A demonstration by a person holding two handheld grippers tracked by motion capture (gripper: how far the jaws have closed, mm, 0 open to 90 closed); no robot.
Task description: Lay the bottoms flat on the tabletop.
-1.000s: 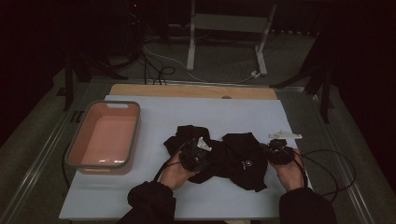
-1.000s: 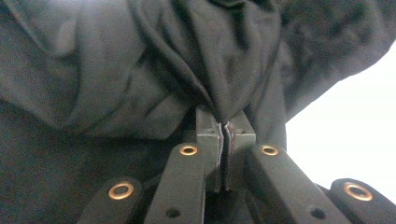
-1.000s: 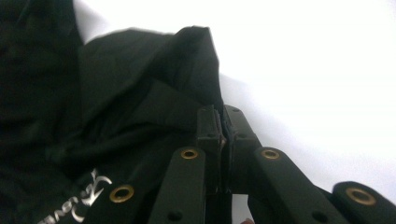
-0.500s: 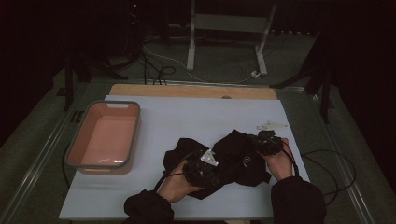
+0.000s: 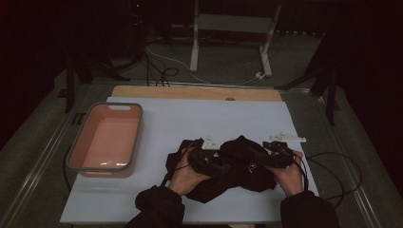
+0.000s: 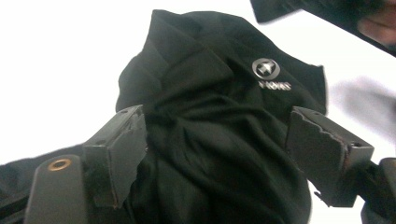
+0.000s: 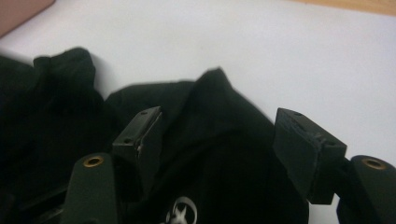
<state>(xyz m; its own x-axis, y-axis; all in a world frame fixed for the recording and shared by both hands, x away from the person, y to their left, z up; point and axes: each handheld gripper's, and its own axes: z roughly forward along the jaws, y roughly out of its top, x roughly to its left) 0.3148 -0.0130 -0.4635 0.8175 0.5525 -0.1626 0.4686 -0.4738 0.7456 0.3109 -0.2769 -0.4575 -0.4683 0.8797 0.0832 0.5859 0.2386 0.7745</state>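
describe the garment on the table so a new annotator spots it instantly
On the white table, right of the pink bin, lies a crumpled black garment between the left gripper and right gripper. It alone is dark cloth, with a small white round logo.

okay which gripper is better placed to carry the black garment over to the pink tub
Left, probably. The left gripper sits on the black garment side nearer the pink tub; the right gripper is at the far side. Both grippers' jaws have just been opening, with cloth between them.
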